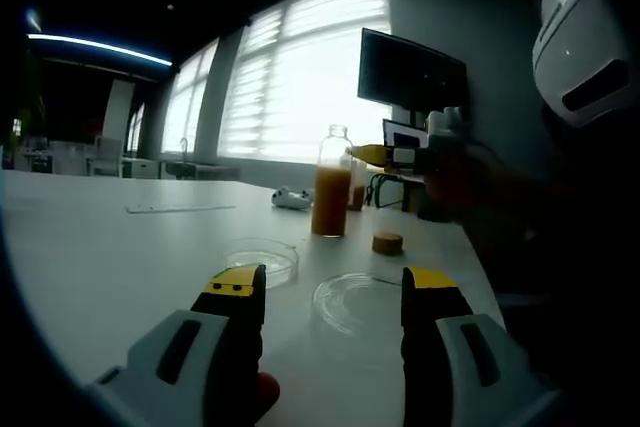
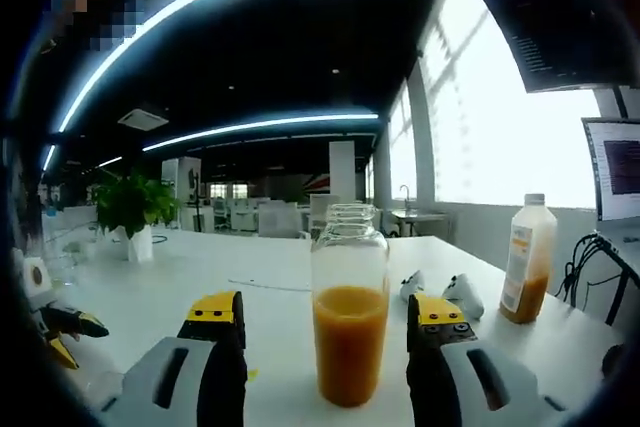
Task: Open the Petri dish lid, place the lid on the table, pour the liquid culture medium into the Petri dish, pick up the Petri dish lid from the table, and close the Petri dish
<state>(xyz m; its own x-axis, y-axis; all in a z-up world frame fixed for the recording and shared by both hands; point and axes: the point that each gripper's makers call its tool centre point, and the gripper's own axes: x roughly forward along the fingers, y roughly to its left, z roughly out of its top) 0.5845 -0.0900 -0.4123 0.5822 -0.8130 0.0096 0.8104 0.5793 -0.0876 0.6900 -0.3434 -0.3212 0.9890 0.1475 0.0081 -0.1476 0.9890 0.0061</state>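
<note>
White table (image 1: 110, 247) under dark ceiling with light strips (image 2: 260, 127). Bright blinded windows (image 1: 300, 77) along wall. Monitor (image 1: 410, 72) at table end. Potted plant (image 2: 135, 209) on far side, desks beyond.

An uncapped glass bottle (image 2: 350, 307) half full of orange liquid stands behind the open Petri dish (image 1: 262, 258) and its lid (image 1: 357, 302).

White table (image 1: 110, 247) carrying: open glass bottle (image 1: 331, 185) of orange liquid, standing upright; brown cork stopper (image 1: 387, 243) just beside it; two clear Petri dish parts, one (image 1: 262, 257) at left, one (image 1: 355, 302) nearer; white controller (image 1: 291, 199) behind; second, capped bottle (image 2: 527, 259) at right; potted plant (image 2: 132, 212) at far left.
</note>
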